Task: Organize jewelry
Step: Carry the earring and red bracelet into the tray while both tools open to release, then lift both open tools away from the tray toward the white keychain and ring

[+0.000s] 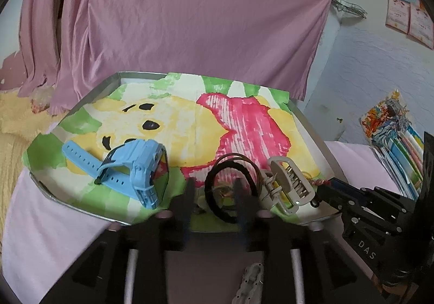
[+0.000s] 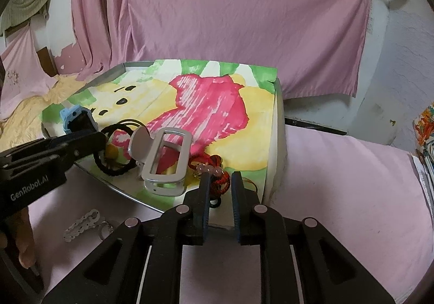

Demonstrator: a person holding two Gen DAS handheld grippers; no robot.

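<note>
Tray, metal, one, lined with a painted bear picture, set on a pink cloth. Contents, left to right: one blue watch, strap running out toward the tray's left edge; one black hair tie looped over thinner brown rings, number unclear; one grey hair claw clip, long axis running away from the cameras; one red cord bracelet with pink beads at the near right corner. Off the tray, on the cloth in front: one white chain and one small ring. Left gripper: jaws parted, empty, straddling the near edge of the hair tie. Right gripper: jaws parted, empty, bracelet directly ahead between the tips. Judgement: bracelet belongs to the right gripper, being much the nearer; a straight close should take the cord.
</note>
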